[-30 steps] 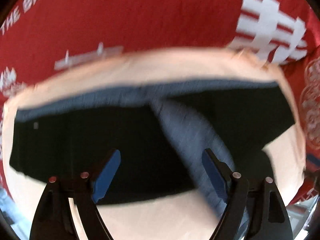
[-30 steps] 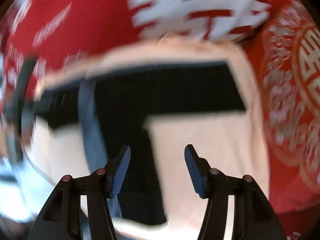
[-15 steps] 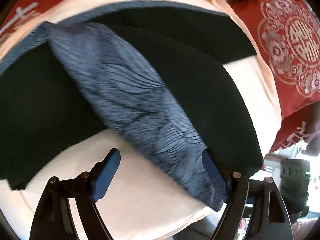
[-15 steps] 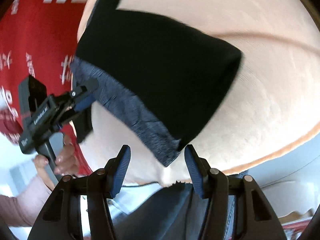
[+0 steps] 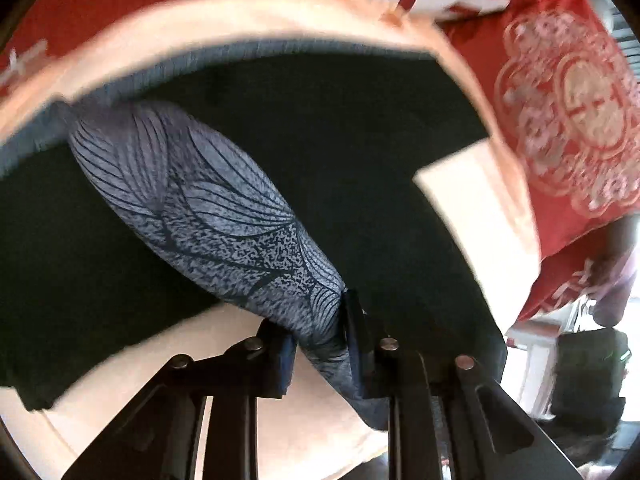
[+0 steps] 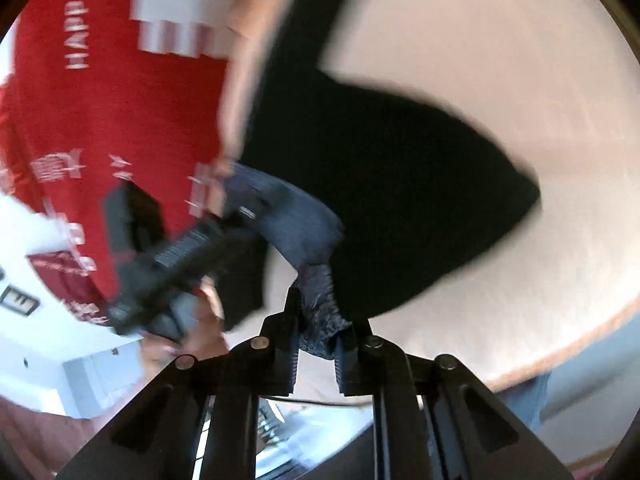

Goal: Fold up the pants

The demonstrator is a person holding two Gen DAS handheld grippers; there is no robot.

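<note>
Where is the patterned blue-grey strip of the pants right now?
In the left wrist view the patterned strip runs diagonally across the black pants on the peach cushion, its near end pinched in the left gripper.

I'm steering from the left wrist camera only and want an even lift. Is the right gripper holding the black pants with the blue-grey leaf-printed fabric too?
Observer: Yes. The right gripper is shut on a bunched end of the blue-grey leaf-printed fabric of the black pants.
Operator: Where is my left gripper from there?
Observer: The left gripper sits to the left, blurred, its tips at the same printed fabric, with a hand below it.
Operator: And the black cloth on that side?
Observer: It narrows to a rounded tip lying on the pale peach padded surface.
</note>
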